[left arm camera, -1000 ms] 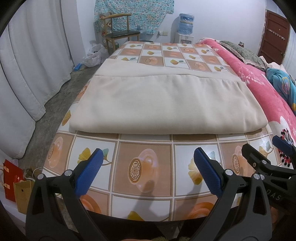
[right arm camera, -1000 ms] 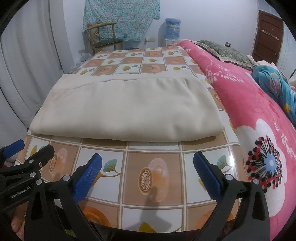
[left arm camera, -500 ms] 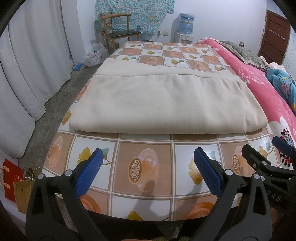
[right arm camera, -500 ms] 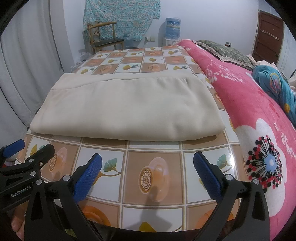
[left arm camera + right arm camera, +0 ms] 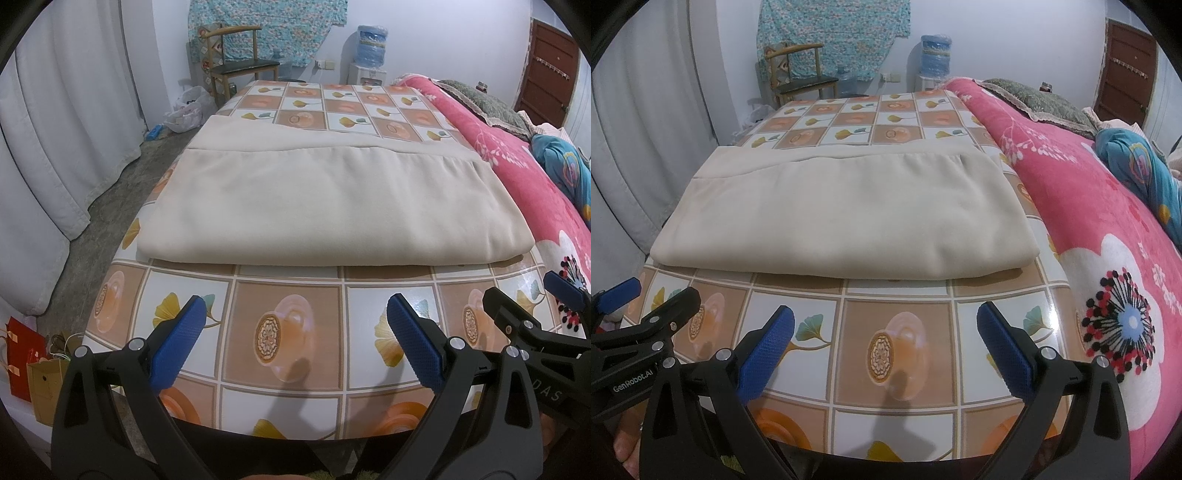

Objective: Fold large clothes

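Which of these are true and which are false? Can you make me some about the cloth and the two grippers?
1. The cloth lies folded on the table. True.
2. The left gripper is squeezing the cloth. False: its jaws are open and hold nothing, short of the cloth.
3. The right gripper is open. True.
4. The cloth is bright pink. False: it is beige; the pink thing is the blanket beside the table.
5. A chair stands past the table's far end. True.
6. The cloth hangs over the near table edge. False: bare table shows between it and the grippers.
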Motion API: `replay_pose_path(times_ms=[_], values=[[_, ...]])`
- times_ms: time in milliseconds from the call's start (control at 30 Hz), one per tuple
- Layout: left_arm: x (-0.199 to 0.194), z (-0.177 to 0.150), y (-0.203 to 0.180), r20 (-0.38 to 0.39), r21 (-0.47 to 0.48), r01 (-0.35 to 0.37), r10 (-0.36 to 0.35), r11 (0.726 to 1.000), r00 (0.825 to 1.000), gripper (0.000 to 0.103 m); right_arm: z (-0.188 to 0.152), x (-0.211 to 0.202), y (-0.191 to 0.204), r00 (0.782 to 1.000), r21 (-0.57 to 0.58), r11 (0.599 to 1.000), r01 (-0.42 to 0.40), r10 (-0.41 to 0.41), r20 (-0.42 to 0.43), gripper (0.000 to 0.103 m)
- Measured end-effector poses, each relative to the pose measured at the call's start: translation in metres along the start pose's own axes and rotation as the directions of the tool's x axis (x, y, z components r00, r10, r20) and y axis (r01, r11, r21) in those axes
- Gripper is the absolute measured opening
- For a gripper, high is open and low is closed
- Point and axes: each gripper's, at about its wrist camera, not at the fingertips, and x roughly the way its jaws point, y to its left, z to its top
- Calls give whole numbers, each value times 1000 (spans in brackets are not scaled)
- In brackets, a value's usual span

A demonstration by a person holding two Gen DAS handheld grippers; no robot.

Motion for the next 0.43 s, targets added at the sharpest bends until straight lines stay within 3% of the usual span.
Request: replay_pose_path(times_ms=[433], values=[[1, 1, 2, -2, -1, 0, 0, 1000, 1000, 95, -1, 1, -2, 1000, 1, 1000, 1, -1, -3, 96]])
